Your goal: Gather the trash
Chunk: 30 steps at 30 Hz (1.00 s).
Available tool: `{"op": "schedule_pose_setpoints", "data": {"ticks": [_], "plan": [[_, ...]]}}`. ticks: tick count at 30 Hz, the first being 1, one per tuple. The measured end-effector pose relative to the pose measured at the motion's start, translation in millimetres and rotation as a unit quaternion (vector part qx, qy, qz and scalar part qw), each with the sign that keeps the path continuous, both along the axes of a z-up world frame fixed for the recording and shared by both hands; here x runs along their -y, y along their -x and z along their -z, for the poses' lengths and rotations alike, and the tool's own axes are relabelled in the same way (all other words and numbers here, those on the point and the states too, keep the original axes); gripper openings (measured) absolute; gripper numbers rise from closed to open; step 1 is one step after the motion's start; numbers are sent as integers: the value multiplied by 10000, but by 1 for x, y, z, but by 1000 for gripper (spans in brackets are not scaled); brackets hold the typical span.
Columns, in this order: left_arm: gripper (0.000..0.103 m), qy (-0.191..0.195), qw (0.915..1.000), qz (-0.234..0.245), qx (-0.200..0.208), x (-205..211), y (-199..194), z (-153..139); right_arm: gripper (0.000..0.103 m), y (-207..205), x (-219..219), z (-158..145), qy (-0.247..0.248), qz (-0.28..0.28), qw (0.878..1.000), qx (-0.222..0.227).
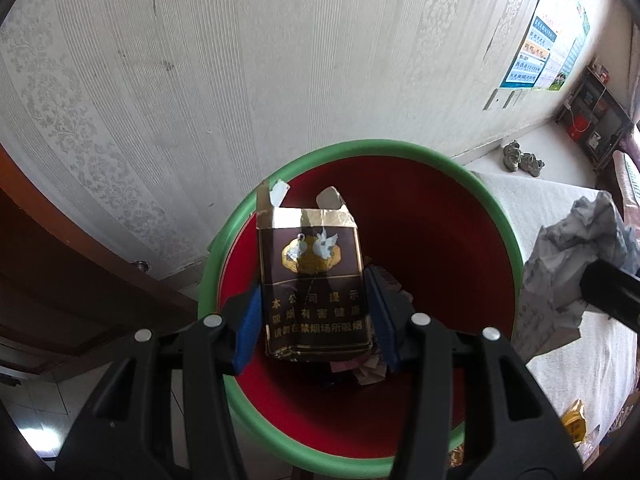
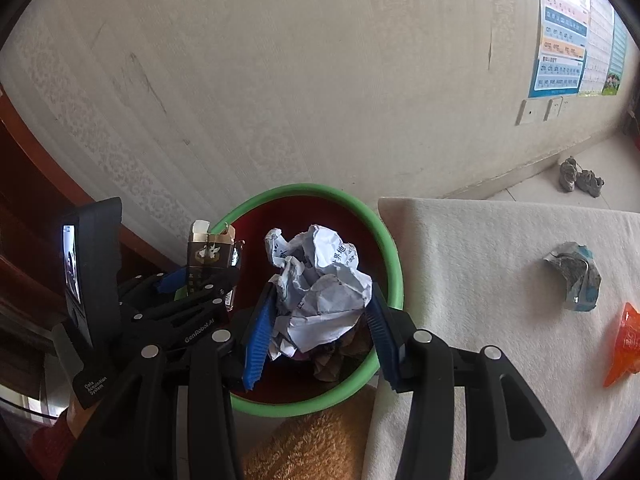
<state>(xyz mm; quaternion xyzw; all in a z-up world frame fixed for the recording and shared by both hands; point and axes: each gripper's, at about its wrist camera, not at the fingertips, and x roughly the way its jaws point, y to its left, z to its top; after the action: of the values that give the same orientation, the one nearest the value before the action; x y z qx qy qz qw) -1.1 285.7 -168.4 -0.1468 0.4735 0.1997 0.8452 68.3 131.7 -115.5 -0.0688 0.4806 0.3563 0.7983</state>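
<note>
My left gripper (image 1: 316, 312) is shut on a torn brown cigarette pack (image 1: 314, 280) and holds it upright over the red bin with a green rim (image 1: 500, 216). My right gripper (image 2: 320, 328) is shut on a crumpled white paper ball (image 2: 320, 284) over the same bin (image 2: 394, 264). The left gripper with its pack (image 2: 210, 260) shows at the left of the right wrist view. The paper ball (image 1: 576, 256) shows at the right of the left wrist view. Some scraps (image 1: 368, 368) lie at the bin's bottom.
A white-covered table (image 2: 500, 280) stands right of the bin, with a crumpled blue-grey wrapper (image 2: 576, 276) and an orange wrapper (image 2: 624, 344) on it. A yellow packet (image 1: 574, 426) lies on the table. A wallpapered wall is behind. Shoes (image 2: 580, 178) lie on the floor.
</note>
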Motion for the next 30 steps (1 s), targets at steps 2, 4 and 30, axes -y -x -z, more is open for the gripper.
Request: {"op": "schedule_pose_setpoints", "data": {"ticks": [2,4,30], "plan": [[46,2,10000,-1,-16,-1,0,2,45,0,-2,1,8,4,10000,-11],[46,6,10000,-17,-37,-1,-1,3,46,0,-3,1,1,10,10000,-19],[65,-54,9993,323,154,49,7,-19,61,3,114,-24,-221,850,9961,31]]}}
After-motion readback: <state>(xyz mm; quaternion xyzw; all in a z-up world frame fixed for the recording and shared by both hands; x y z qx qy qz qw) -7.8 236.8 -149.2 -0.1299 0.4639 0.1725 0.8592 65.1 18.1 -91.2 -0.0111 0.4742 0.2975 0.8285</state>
